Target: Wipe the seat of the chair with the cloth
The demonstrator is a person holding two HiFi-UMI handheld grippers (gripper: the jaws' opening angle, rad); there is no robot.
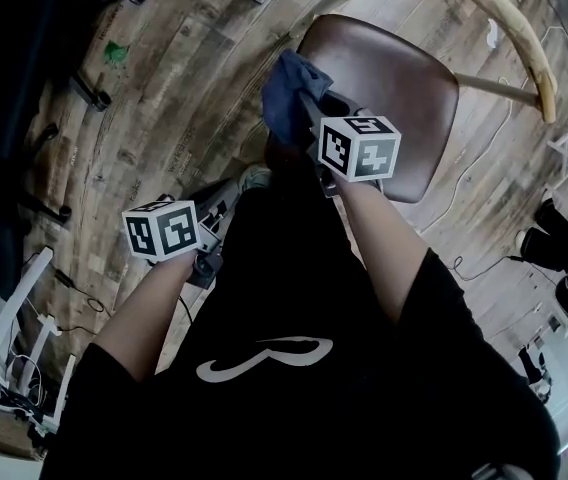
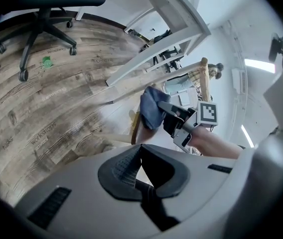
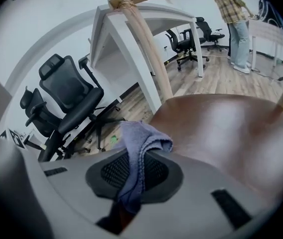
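Observation:
The chair's brown seat (image 1: 399,73) lies ahead of me, under a curved pale wooden backrest (image 1: 509,23). My right gripper (image 1: 314,105) is over the seat's near left edge, shut on a blue cloth (image 1: 286,98) that bunches up from its jaws. In the right gripper view the cloth (image 3: 140,139) hangs between the pads of the right gripper (image 3: 134,159), just short of the glossy seat (image 3: 221,128). My left gripper (image 1: 216,218) stays low at the left, away from the chair. In its own view the left gripper (image 2: 141,158) has its jaws together, holding nothing. That view also shows the cloth (image 2: 151,111).
Wood-plank floor surrounds the chair. Black office chairs (image 3: 67,98) and a white desk (image 3: 131,29) stand to the left. A person in a plaid shirt (image 3: 233,9) stands far behind. Cables (image 1: 484,158) trail on the floor at the right. A small green scrap (image 1: 114,51) lies at the left.

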